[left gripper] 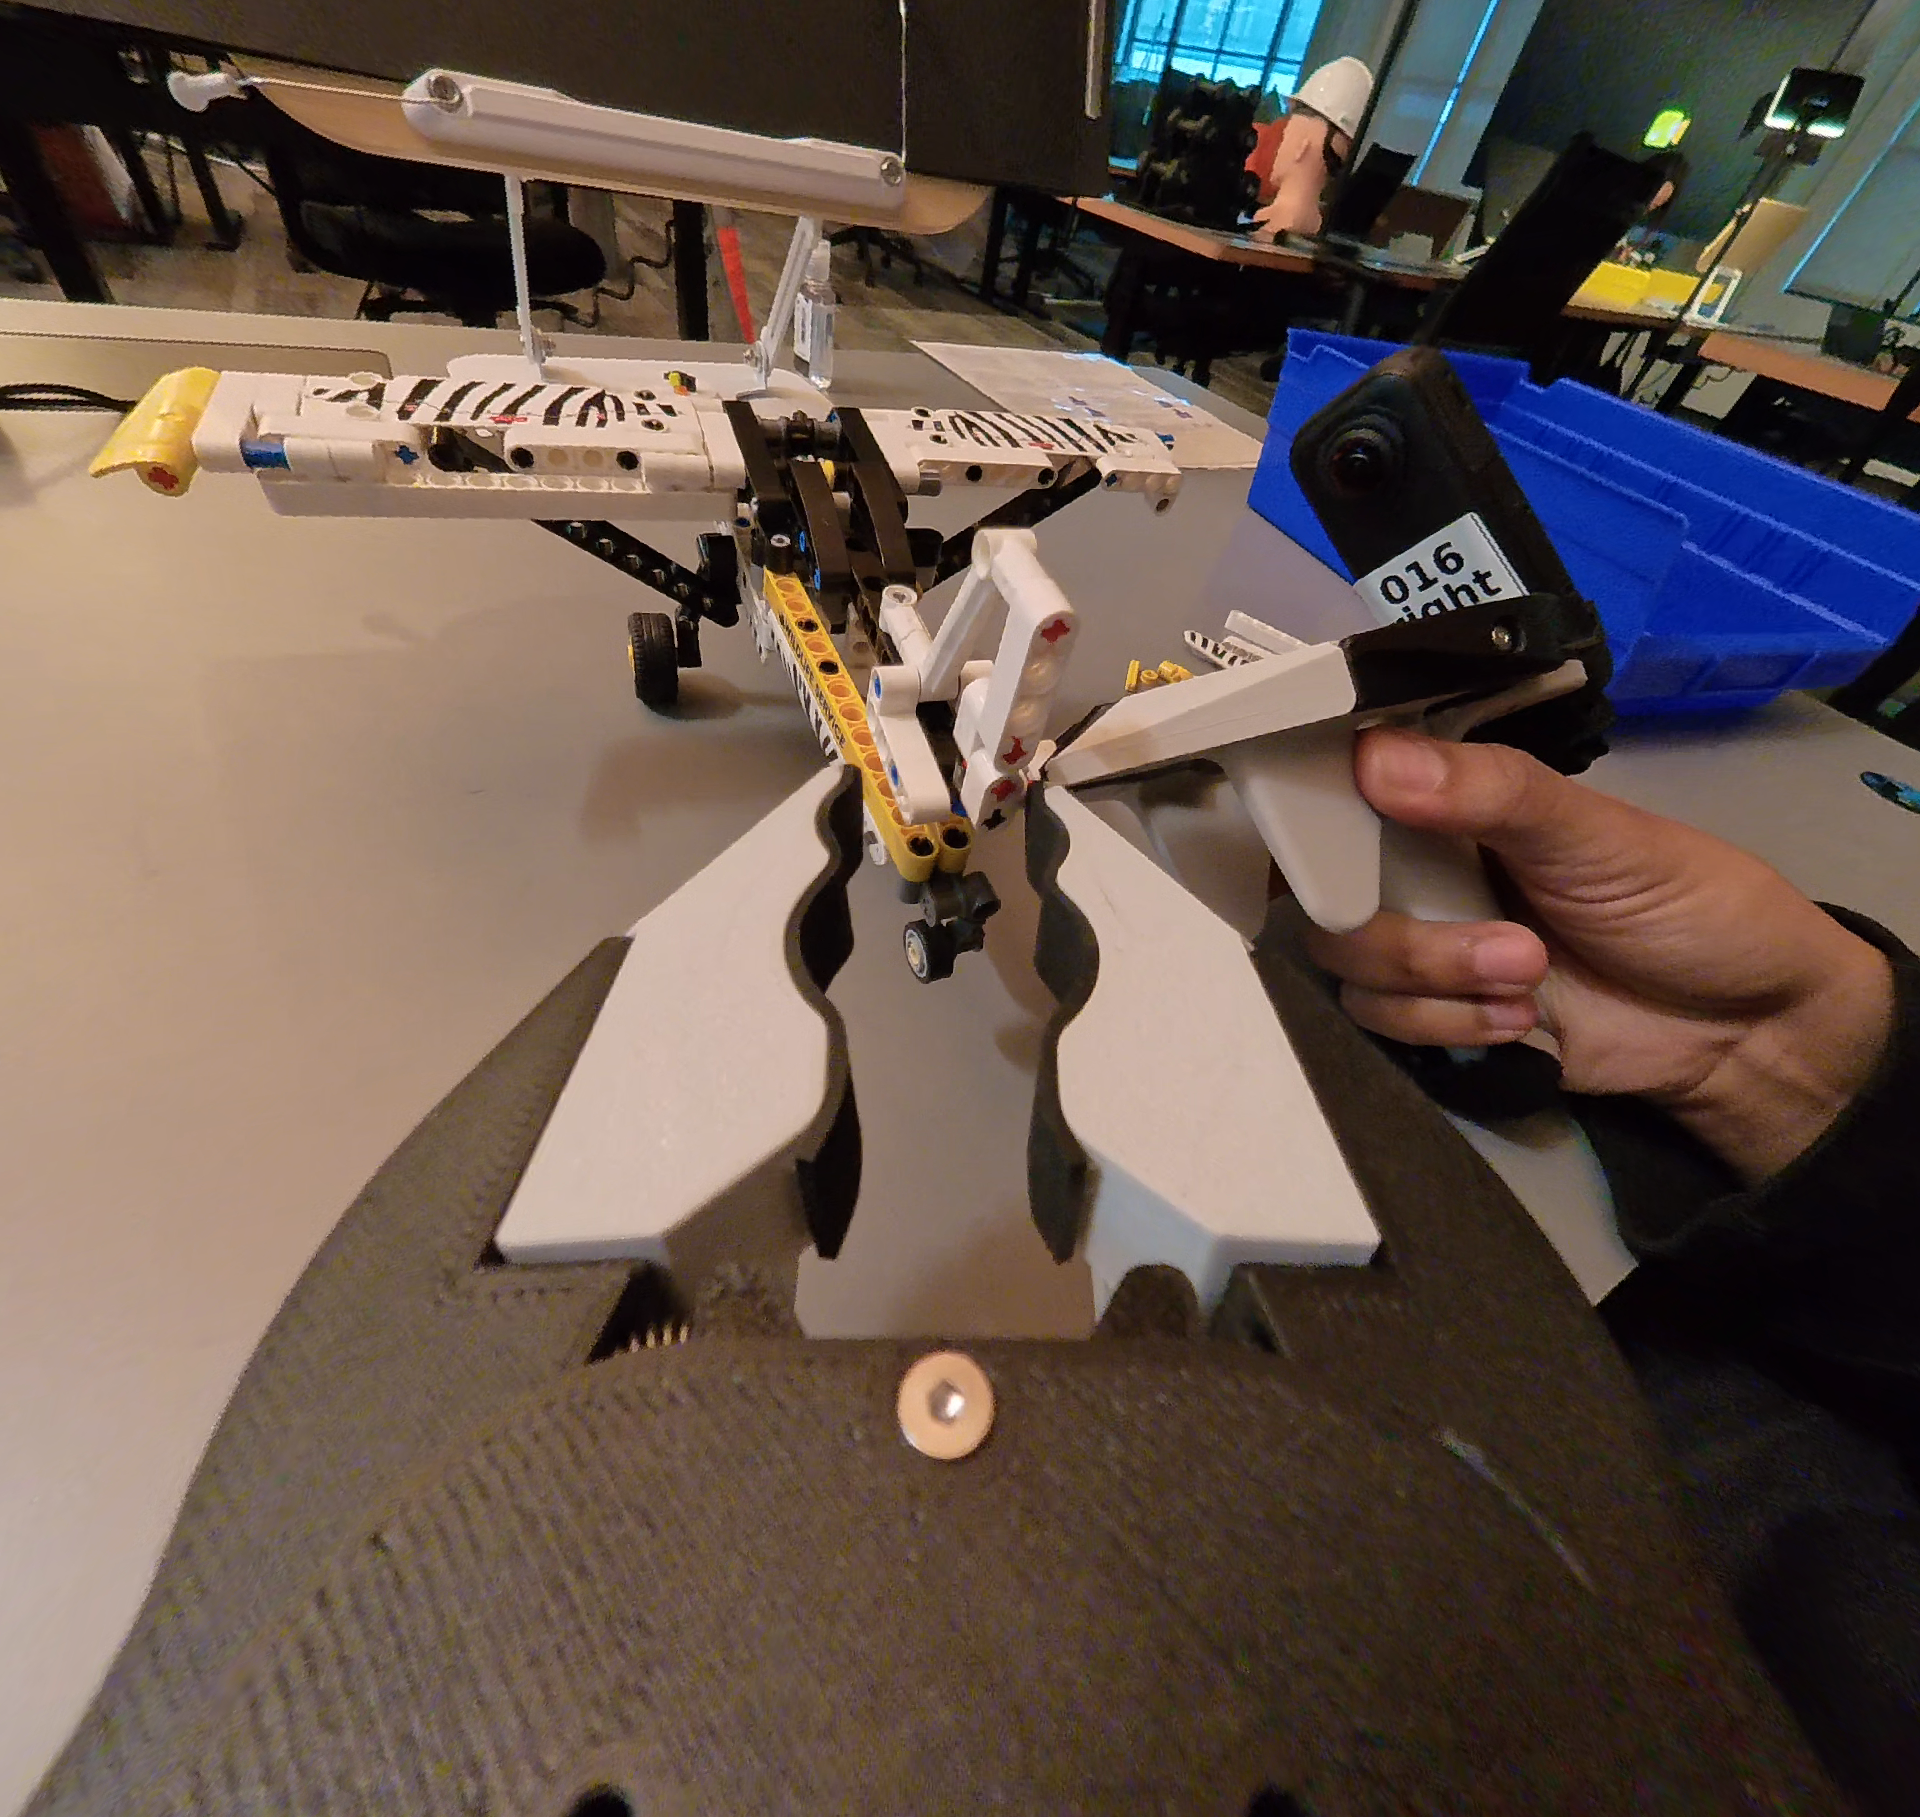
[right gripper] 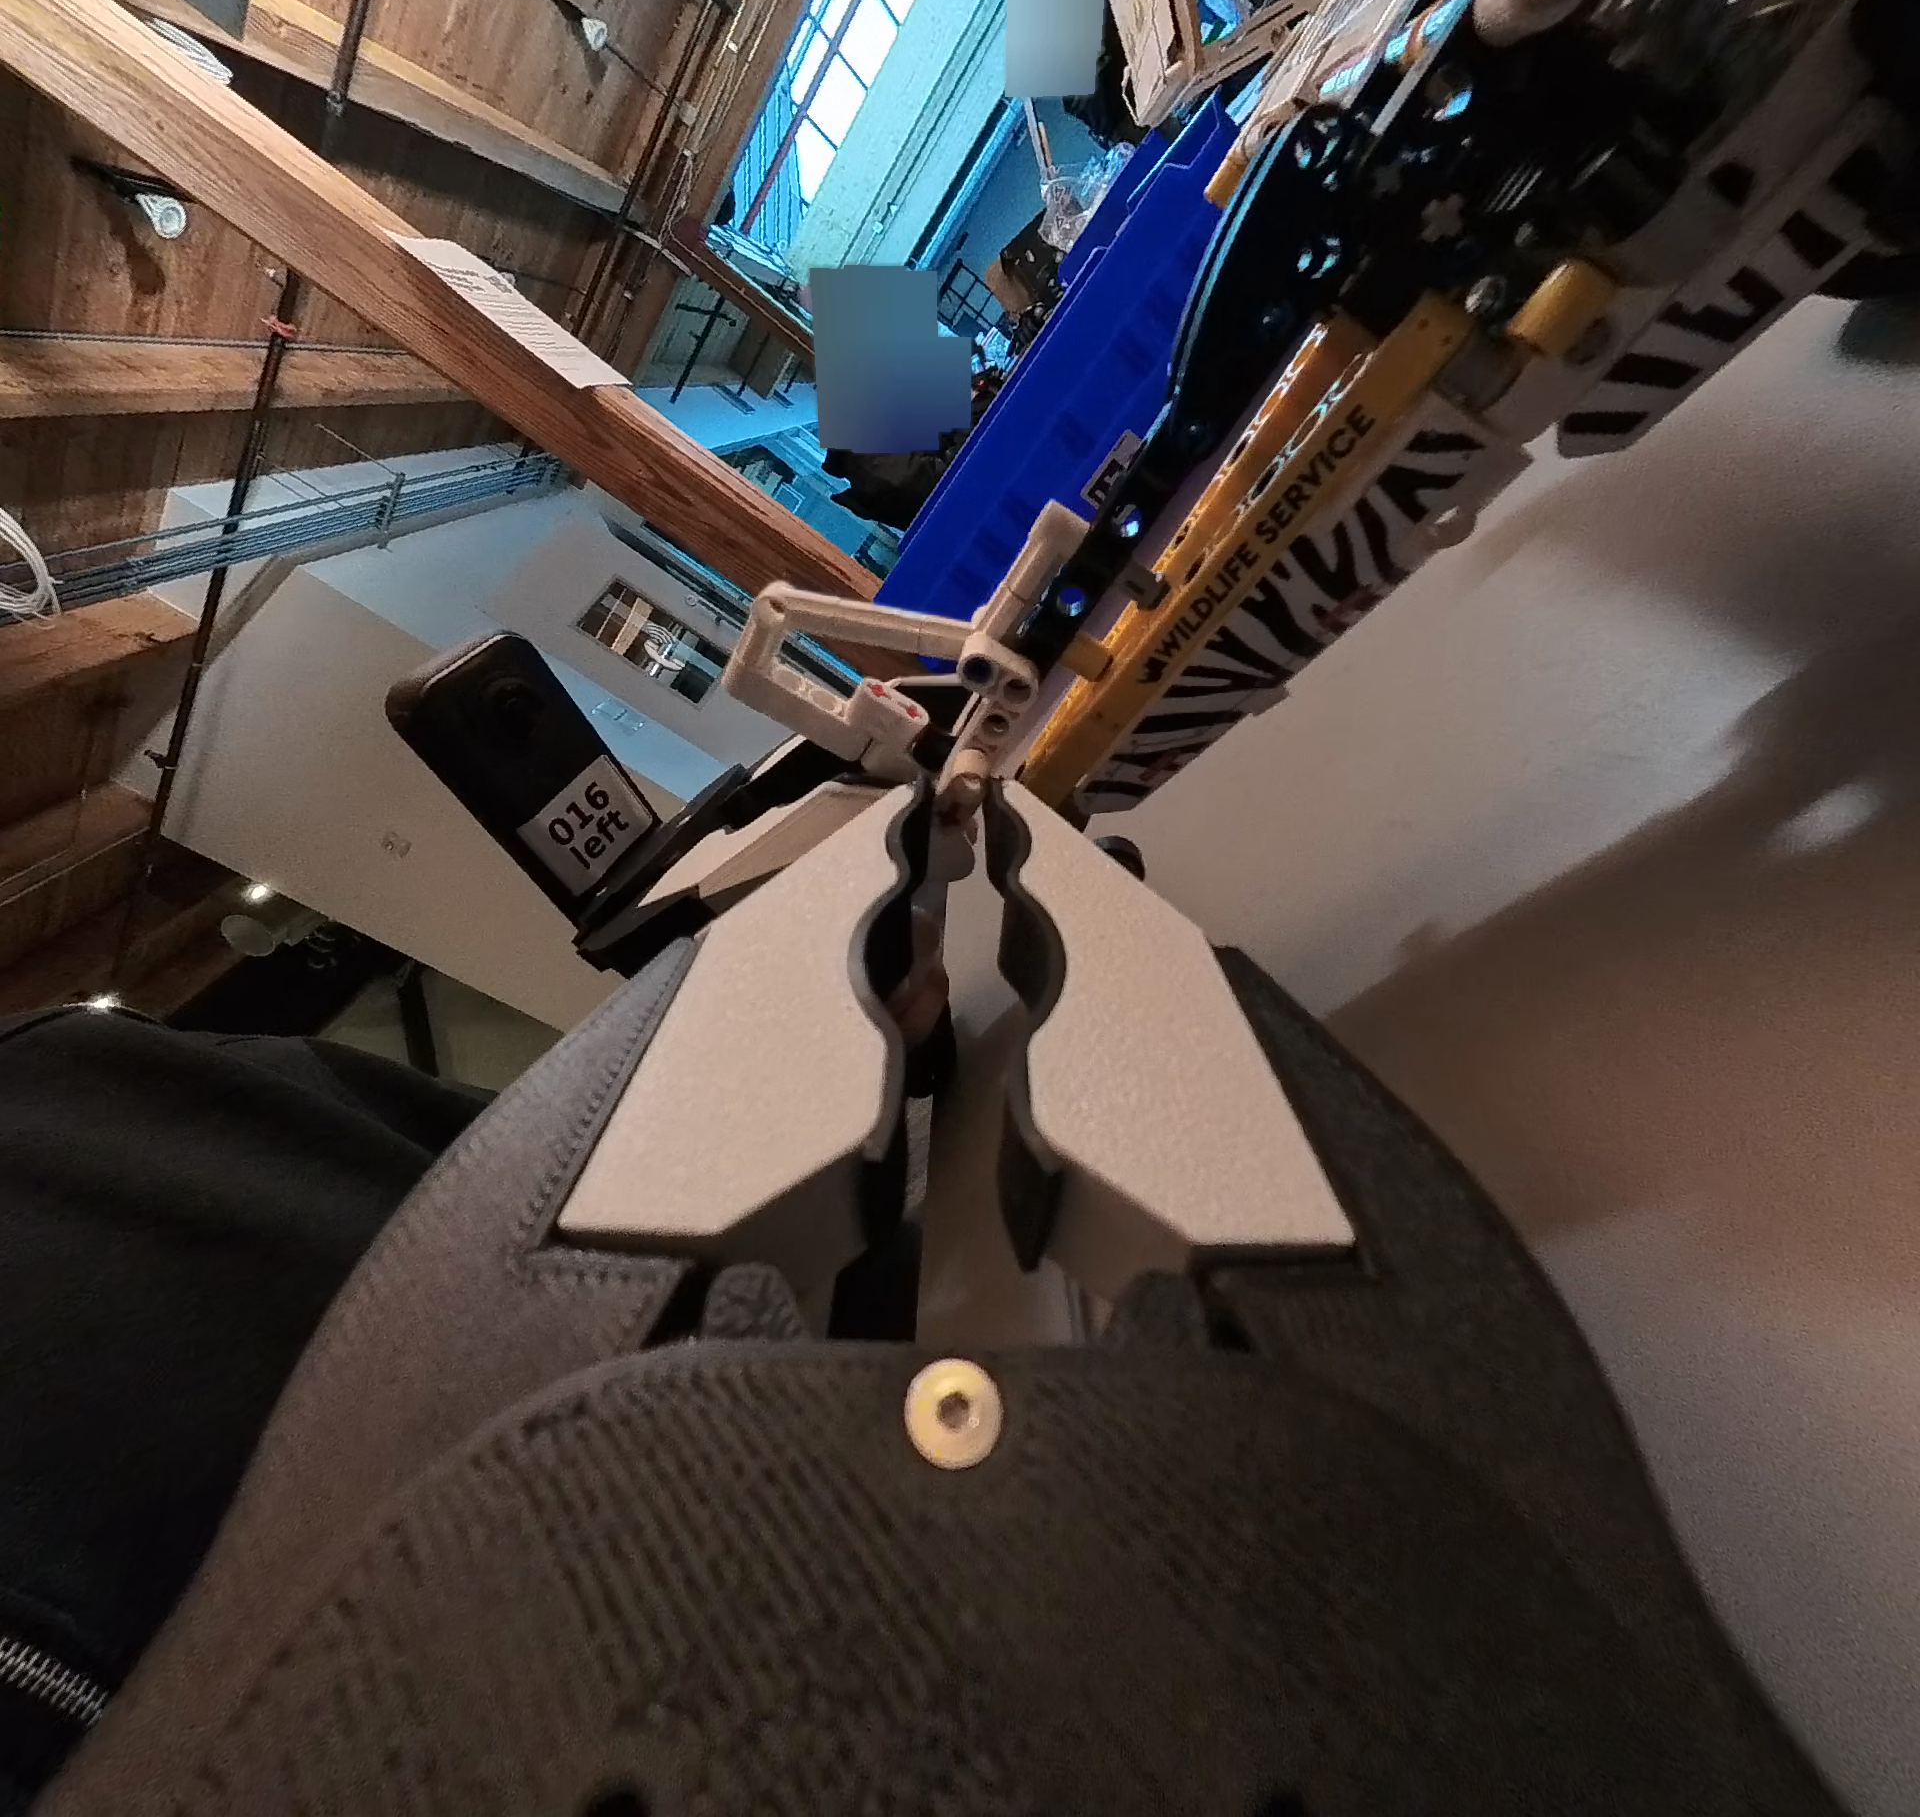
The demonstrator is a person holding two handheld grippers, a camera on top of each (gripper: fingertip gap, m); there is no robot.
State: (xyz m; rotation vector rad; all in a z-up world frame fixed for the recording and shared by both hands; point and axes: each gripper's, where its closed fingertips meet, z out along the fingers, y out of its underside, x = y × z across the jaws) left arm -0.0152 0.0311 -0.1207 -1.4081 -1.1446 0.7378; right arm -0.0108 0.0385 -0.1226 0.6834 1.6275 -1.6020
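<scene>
A toy brick plane [left gripper: 665,437] with zebra stripes stands on the grey table [left gripper: 260,884], tail towards me. My left gripper [left gripper: 940,806] straddles the tail end. One pad lies against the yellow beam [left gripper: 831,687], the other against the white tail beam [left gripper: 1023,687] with red pins. My right gripper [left gripper: 1049,765], held in a hand [left gripper: 1621,936], comes in from the right. Its tips are shut on a small tan pin [right gripper: 966,780] at the lower end of that white beam. In the right wrist view my right gripper [right gripper: 961,796] points at the tail frame [right gripper: 831,666].
A blue bin [left gripper: 1714,541] stands at the right. Loose yellow and striped parts [left gripper: 1205,661] lie in front of it. A printed sheet [left gripper: 1070,385], a small clear bottle [left gripper: 816,313] and a white bar on thin legs [left gripper: 655,141] stand behind the plane. Less than 4 cm separates the two grippers' tips.
</scene>
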